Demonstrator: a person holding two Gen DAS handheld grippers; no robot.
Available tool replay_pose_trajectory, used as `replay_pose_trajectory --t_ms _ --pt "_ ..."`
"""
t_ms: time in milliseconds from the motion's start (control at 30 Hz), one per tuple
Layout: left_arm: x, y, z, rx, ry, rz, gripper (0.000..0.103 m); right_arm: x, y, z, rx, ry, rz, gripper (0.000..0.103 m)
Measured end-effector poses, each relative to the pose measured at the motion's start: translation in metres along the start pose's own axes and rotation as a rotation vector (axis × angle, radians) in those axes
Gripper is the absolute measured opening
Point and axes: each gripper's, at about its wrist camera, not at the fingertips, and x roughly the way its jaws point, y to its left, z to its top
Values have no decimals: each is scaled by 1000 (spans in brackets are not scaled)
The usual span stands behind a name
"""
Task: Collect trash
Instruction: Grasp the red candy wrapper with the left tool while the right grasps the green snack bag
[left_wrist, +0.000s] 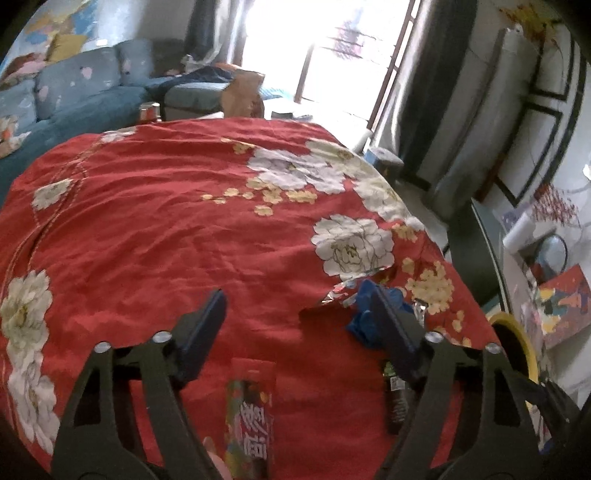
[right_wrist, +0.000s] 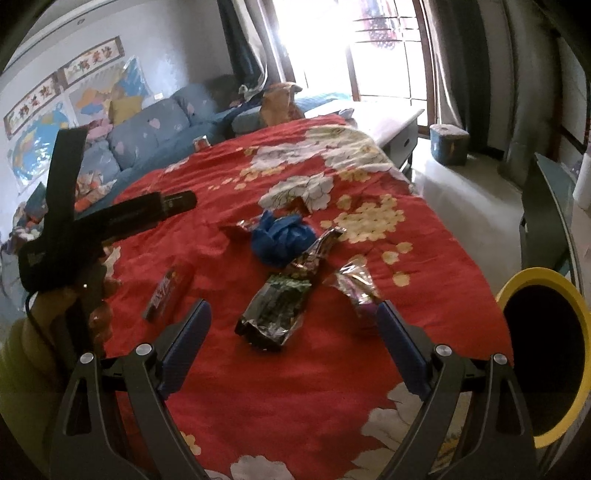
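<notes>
Left hand-held gripper (left_wrist: 295, 325): we saw its blue pads spread apart over the red floral cloth (left_wrist: 166, 221), nothing pressed between them.
Right hand-held gripper (right_wrist: 293, 321): we found it released too, jaws wide, gripping nothing.
Red snack wrapper (left_wrist: 251, 413): it lay flat on the cloth just below the left hand-held gripper's open jaws, between its two arms; in the right wrist view it (right_wrist: 168, 293) sat just ahead of the right hand-held gripper's left pad.
Dark green wrapper (right_wrist: 273, 314): it lay crumpled on the cloth directly ahead of the right hand-held gripper, between the lines of its fingers but apart from them.
Silver foil wrapper (right_wrist: 354, 282): we saw it just beyond the right hand-held gripper's right fingertip; whether they touched we could not tell.
Blue crumpled glove (right_wrist: 280, 236): it sat farther ahead, past the dark green wrapper, with another dark foil wrapper (right_wrist: 317, 251) leaning against it.
Yellow-rimmed bin (right_wrist: 546, 354): its dark mouth stood to the right of the right hand-held gripper, beside the cloth's edge.
Person's hand (right_wrist: 55, 306): at the left of the right wrist view, we saw it holding the left hand-held gripper's handle.
</notes>
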Motion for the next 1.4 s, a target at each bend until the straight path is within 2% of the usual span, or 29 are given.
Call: replay_pose_trajectory --t_ms 267,500,667,833,1100,1267,1400 --pt "37 0 9 27 101 -53 46 28 4 1 -15 53 8 88" --pt "72 5 15 -12 210 -104 43 52 5 3 -11 96 15 88" --pt "85 3 14 -19 248 -126 40 67 3 3 9 128 29 83" --pt "93 -2 9 -8 269 -140 40 80 1 -1 27 153 32 76" --pt "97 -16 -1 56 269 -137 35 80 -1 -6 39 132 38 64" --pt "96 -21 -5 90 264 -123 27 78 -3 -8 43 132 51 51" --pt "91 -27 -9 131 264 -118 20 75 -3 -10 44 131 57 47"
